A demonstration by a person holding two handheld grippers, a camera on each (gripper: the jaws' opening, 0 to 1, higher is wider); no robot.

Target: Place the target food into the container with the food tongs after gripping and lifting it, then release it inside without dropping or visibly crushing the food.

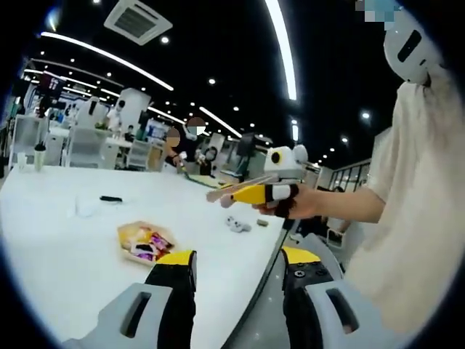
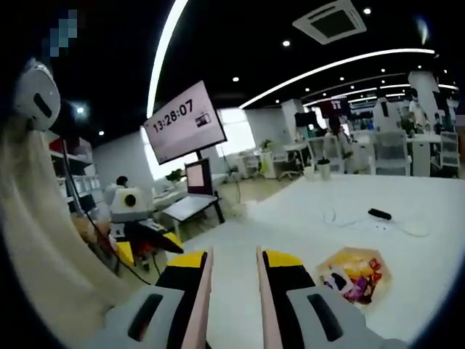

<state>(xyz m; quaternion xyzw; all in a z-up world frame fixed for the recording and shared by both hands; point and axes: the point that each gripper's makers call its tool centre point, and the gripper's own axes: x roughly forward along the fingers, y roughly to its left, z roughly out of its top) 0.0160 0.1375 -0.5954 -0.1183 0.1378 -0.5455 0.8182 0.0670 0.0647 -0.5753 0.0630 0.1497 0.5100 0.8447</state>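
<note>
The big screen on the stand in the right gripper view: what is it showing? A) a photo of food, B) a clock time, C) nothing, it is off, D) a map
B: the screen is lit white and carries dark digits reading 13:28:07, a time of day, with no map or food picture on it.
</note>
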